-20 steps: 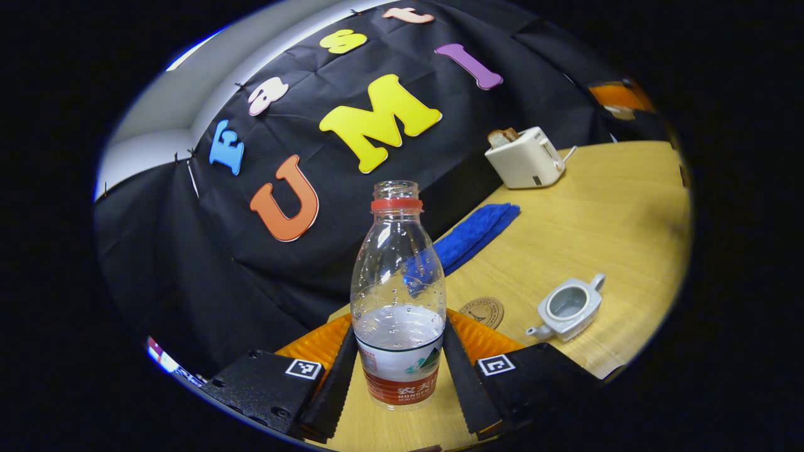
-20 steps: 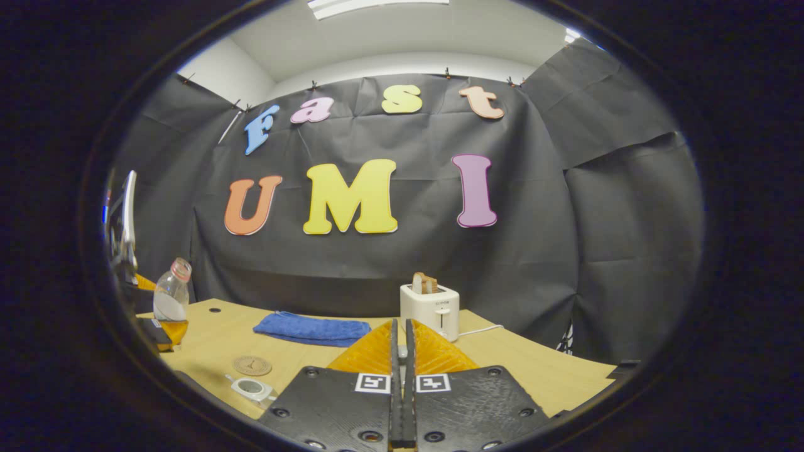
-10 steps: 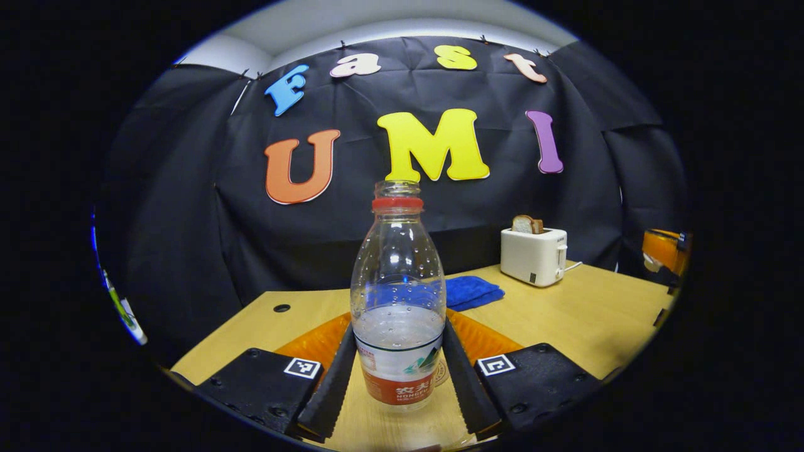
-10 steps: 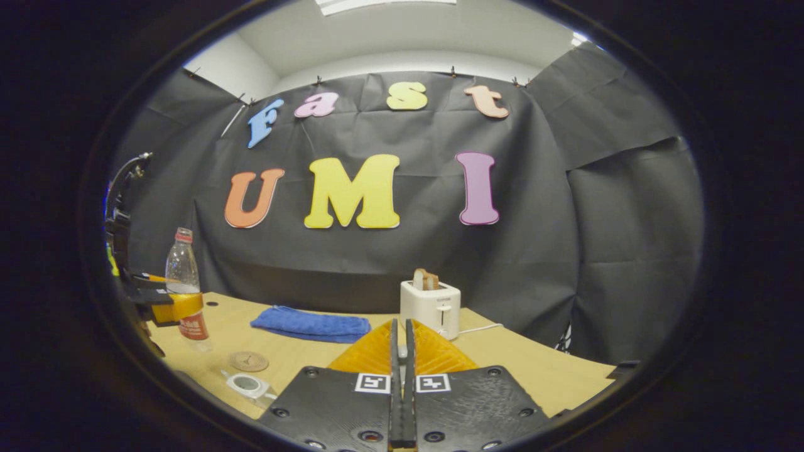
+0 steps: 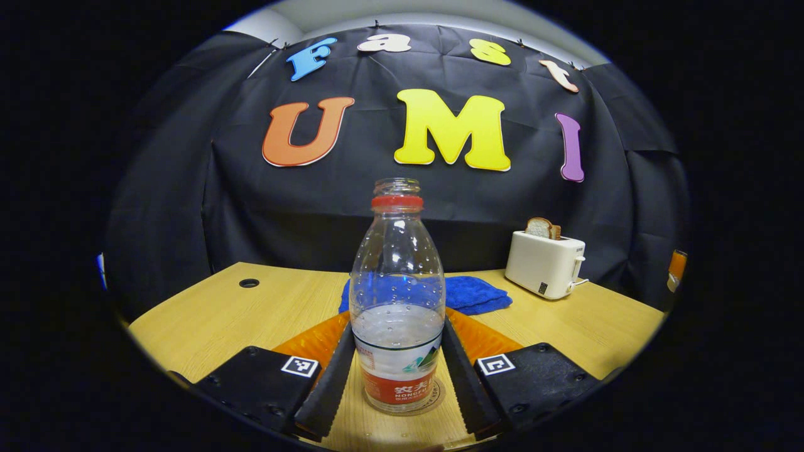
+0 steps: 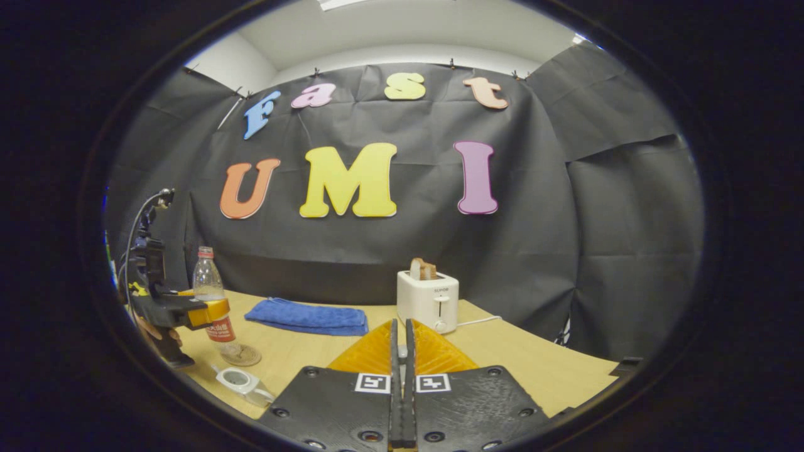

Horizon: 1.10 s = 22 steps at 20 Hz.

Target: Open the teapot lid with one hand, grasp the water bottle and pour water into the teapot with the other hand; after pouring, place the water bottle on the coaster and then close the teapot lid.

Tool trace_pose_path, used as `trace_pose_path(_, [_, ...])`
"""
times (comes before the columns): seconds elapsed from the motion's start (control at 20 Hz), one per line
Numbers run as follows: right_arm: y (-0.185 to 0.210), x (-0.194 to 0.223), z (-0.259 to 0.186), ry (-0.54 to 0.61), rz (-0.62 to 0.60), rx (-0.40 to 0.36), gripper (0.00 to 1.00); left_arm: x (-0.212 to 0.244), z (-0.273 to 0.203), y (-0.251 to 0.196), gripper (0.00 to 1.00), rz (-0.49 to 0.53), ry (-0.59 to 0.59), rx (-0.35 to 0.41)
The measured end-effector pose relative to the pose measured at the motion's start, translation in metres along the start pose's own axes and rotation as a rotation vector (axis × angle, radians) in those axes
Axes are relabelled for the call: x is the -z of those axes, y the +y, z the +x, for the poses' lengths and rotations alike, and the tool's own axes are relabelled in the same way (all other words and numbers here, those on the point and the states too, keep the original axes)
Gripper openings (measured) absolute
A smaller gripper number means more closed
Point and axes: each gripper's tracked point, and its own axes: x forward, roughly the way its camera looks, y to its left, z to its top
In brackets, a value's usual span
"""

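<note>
A clear water bottle (image 5: pixel 398 314) with a red neck ring, no cap and some water stands upright, and my left gripper (image 5: pixel 399 333) is shut on its lower body. Its base rests on the round brown coaster (image 5: pixel 438 397). In the right gripper view the bottle (image 6: pixel 210 295), the left gripper (image 6: pixel 201 311) and the coaster (image 6: pixel 242 356) sit at the far left, with the open grey teapot (image 6: pixel 237 380) just in front of them. My right gripper (image 6: pixel 401 342) is shut above the table; a small pale bit of the teapot lid shows between its fingers.
A white toaster (image 5: pixel 544 263) with a bread slice stands at the back right of the wooden table (image 5: pixel 207 320), also the toaster (image 6: pixel 427 300) ahead of my right gripper. A folded blue cloth (image 5: pixel 474 294) lies behind the bottle. A hand (image 6: pixel 151 326) holds the left gripper.
My left gripper has levelled out and come down with the bottle, from tilted above the table to standing on the coaster. The right gripper has stayed nearly still and shut.
</note>
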Motion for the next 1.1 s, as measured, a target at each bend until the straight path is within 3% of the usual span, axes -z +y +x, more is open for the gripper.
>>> trace_pose_path(0.55, [0.008,0.017,0.006,0.042,-0.022,-0.01,0.0,0.014,0.017,-0.011,0.77,0.013,0.019,0.013])
trace_pose_path(1.1, [0.015,0.024,0.003,0.066,-0.039,-0.03,0.01,0.029,0.013,-0.016,0.83,0.089,0.077,0.004])
